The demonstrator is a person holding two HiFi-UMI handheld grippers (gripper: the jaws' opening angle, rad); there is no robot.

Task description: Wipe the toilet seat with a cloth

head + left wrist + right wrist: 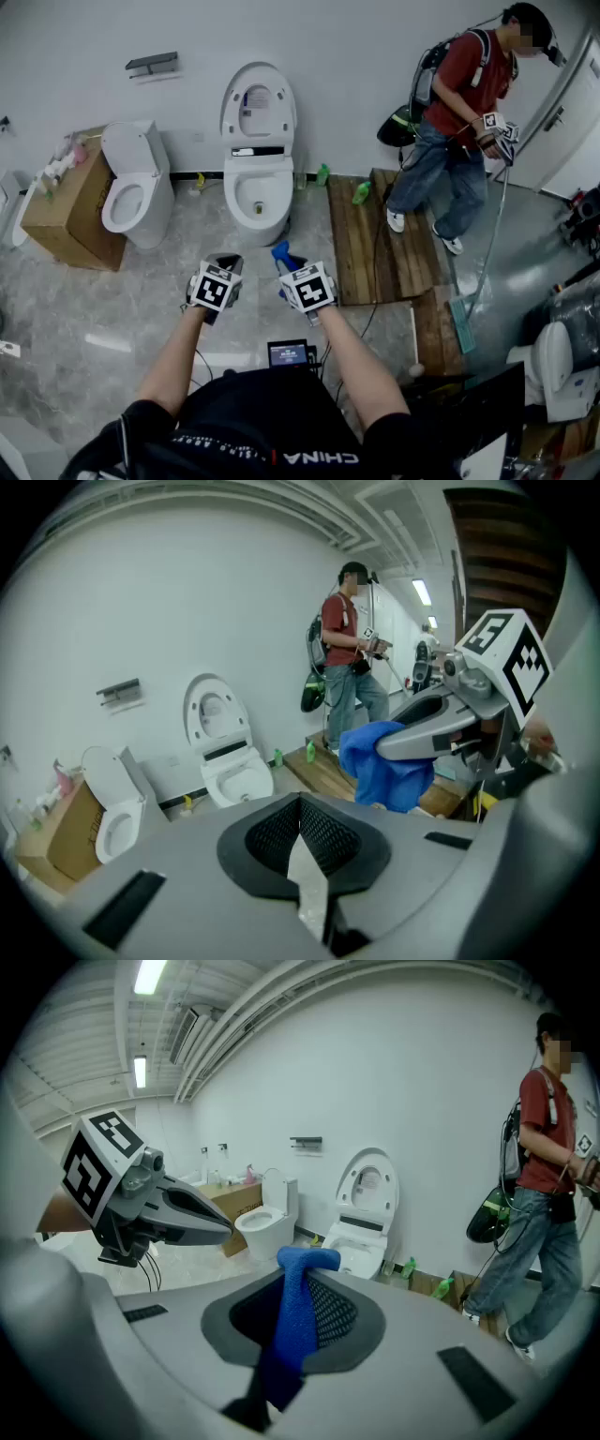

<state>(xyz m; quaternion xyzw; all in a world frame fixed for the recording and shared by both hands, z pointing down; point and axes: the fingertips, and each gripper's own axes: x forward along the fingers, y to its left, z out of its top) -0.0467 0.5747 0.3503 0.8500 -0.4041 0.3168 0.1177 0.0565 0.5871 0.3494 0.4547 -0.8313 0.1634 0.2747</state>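
A blue cloth (282, 253) is pinched in my right gripper (289, 265); in the right gripper view the cloth (298, 1307) runs up between the shut jaws and folds over their tip. My left gripper (226, 264) is level with it on the left, shut with nothing in it (302, 806). From the left gripper view the cloth (384, 761) hangs bunched under the right gripper (441, 731). The white toilet (258, 159) stands against the far wall straight ahead, its lid raised, well beyond both grippers. It also shows as the toilet (230, 752) and the toilet (364, 1213).
A second white toilet (136, 183) and a cardboard box (64, 202) stand to the left. Wooden pallets (380, 234) with green bottles (361, 192) lie to the right. A person in a red shirt (464, 112) stands there with a mop.
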